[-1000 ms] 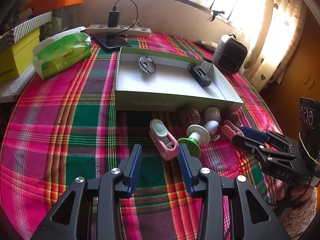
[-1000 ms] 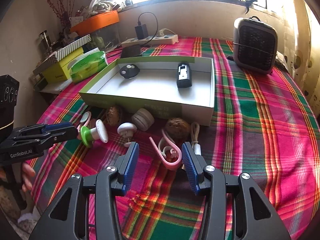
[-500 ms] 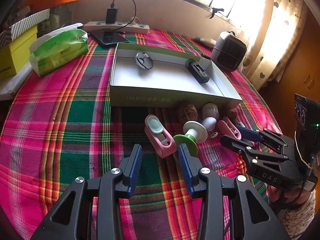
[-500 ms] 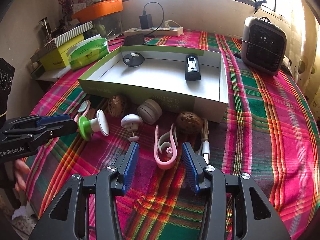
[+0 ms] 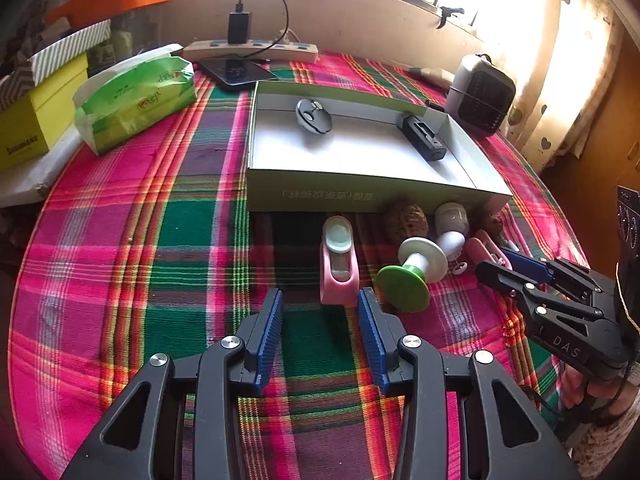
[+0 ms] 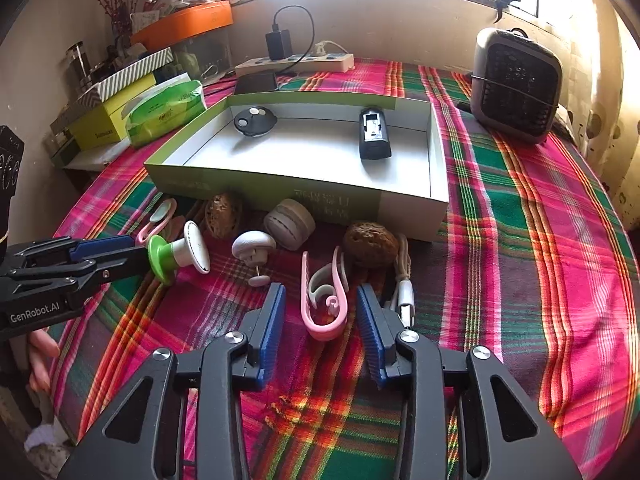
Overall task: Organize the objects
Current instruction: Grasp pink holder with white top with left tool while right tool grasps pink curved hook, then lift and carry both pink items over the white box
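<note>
Here, in front of the green-walled box [image 6: 352, 200] on the worktop, right gripper [image 6: 320, 312] jaws, just closing, straddle the pink clip [image 6: 322, 300] unpinched, left gripper [image 5: 320, 312] open short of the pink holder [image 5: 338, 264]; risk: clip skids sideways into the white cable [image 6: 404, 296].

My left gripper [image 5: 320, 312] stands open above the plaid cloth [image 5: 160, 240], just before the pink clip [image 5: 338, 264].
</note>
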`<control>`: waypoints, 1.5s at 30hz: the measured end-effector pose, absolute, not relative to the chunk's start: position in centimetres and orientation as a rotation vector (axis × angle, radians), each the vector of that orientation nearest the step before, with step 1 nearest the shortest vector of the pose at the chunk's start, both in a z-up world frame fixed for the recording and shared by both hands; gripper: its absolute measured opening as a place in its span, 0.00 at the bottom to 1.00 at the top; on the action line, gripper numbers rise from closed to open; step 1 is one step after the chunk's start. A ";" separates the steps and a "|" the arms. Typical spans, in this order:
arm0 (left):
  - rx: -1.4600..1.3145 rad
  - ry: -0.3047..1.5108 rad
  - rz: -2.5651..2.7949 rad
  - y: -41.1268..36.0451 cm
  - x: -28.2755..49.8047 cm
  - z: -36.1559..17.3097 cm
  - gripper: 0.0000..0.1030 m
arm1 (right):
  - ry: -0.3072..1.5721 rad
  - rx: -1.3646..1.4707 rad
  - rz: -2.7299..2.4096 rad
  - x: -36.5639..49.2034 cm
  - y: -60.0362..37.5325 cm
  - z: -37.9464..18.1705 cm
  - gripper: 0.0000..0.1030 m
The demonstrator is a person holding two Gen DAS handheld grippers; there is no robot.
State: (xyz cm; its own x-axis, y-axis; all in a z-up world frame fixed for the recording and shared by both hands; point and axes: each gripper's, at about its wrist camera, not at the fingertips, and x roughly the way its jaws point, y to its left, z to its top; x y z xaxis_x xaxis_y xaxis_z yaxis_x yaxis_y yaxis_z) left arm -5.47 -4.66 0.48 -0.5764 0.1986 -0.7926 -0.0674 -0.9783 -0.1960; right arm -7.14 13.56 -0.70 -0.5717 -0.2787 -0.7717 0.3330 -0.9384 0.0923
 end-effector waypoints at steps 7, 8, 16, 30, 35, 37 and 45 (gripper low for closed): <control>-1.347 -0.192 2.668 -5.0 -6.0 0.8 0.36 | 0.077 1.224 -2.524 -6.9 13.6 -0.7 0.24; -1.340 -0.195 2.663 -4.9 -6.2 0.9 0.36 | 0.080 1.225 -2.524 -6.9 13.6 -0.7 0.24; -1.348 -0.103 2.645 -3.4 -8.0 0.8 0.36 | 0.054 1.246 -2.522 -7.0 13.6 -0.7 0.24; -1.348 -0.037 2.656 -3.0 -8.1 0.3 0.34 | 0.046 1.244 -2.545 -7.0 13.4 -0.7 0.24; -1.350 -0.044 2.677 -3.4 -8.1 0.3 0.24 | 0.049 1.241 -2.550 -6.9 13.5 -0.7 0.24; -1.348 -0.060 2.681 -3.7 -8.1 0.3 0.21 | 0.054 1.240 -2.552 -6.9 13.5 -0.7 0.24; -1.348 -0.083 2.690 -4.0 -8.1 0.3 0.15 | 0.045 1.235 -2.557 -6.9 13.6 -0.7 0.24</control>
State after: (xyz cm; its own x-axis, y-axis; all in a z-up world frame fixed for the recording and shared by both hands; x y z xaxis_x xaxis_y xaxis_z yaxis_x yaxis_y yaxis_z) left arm -8.13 -4.03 0.27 -0.5923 0.1417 -0.7932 -0.0927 -0.9899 -0.1076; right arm -6.90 13.59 -0.72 -0.5850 -0.2538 -0.7703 0.2807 -0.9544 0.1013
